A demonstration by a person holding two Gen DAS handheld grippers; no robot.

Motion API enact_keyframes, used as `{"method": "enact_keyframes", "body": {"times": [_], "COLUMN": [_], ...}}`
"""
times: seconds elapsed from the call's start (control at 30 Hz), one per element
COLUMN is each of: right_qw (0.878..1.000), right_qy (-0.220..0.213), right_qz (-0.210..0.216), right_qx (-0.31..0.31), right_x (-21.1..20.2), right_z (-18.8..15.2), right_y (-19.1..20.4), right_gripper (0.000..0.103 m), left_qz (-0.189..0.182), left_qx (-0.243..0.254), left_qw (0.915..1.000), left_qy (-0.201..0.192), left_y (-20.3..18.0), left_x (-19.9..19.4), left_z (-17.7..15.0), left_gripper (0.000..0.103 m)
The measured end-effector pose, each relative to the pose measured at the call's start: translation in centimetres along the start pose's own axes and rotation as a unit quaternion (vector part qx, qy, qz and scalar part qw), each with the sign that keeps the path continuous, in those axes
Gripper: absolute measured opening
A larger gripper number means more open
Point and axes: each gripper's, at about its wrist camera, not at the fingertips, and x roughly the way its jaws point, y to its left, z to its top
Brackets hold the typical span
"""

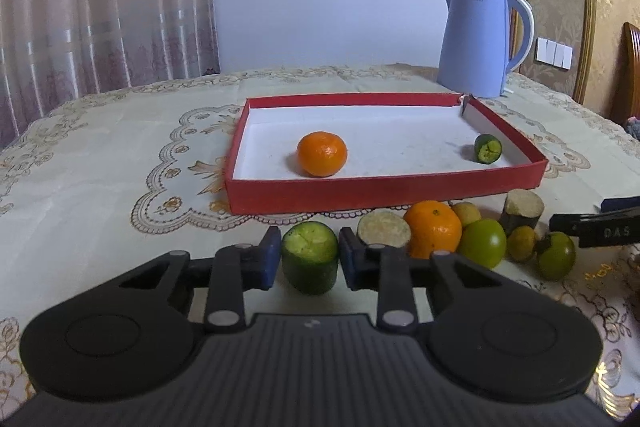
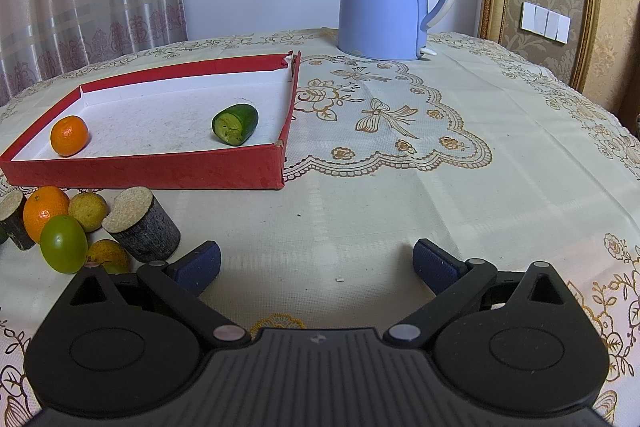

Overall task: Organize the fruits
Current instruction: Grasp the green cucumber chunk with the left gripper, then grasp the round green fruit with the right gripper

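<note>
- Left wrist view is showing the left claw [image 1: 309, 259] sitting snugly around a cucumber chunk [image 1: 310, 257], though real clamping cannot be told.
- Only an orange [image 1: 321, 153] and a cucumber piece [image 1: 487, 148] are lying in the red tray [image 1: 384, 189].
- Seven pieces are waiting on the surface [image 1: 100, 187] outside, so most sorting is remaining.
- Right claw [image 2: 317, 265] is hanging wide apart, holding nothing.

The tray [image 1: 384, 193] sits mid-table with the kettle [image 1: 476, 43] behind its far right corner. In it lie 2 pieces: a mandarin [image 1: 322, 153] left, a cucumber stub [image 1: 488, 148] right. A fruit cluster [image 1: 472, 235] lies just near of the tray's near wall.
</note>
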Motion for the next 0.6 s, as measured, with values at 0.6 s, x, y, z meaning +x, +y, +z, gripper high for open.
{"method": "enact_keyframes", "body": {"times": [0.6], "right_qw": [0.992], "right_qy": [-0.073], "right_qz": [0.095], "right_qx": [-0.044], "right_x": [-7.2], "right_z": [-1.5], "right_y": [1.4], "right_gripper": [0.103], "left_qz": [-0.002], "left_qx": [-0.011], "left_qw": [0.9999], "left_qy": [-0.001], "left_y": [0.5], "left_x": [-0.5], "left_z": [-0.5], "left_gripper": [0.028]}}
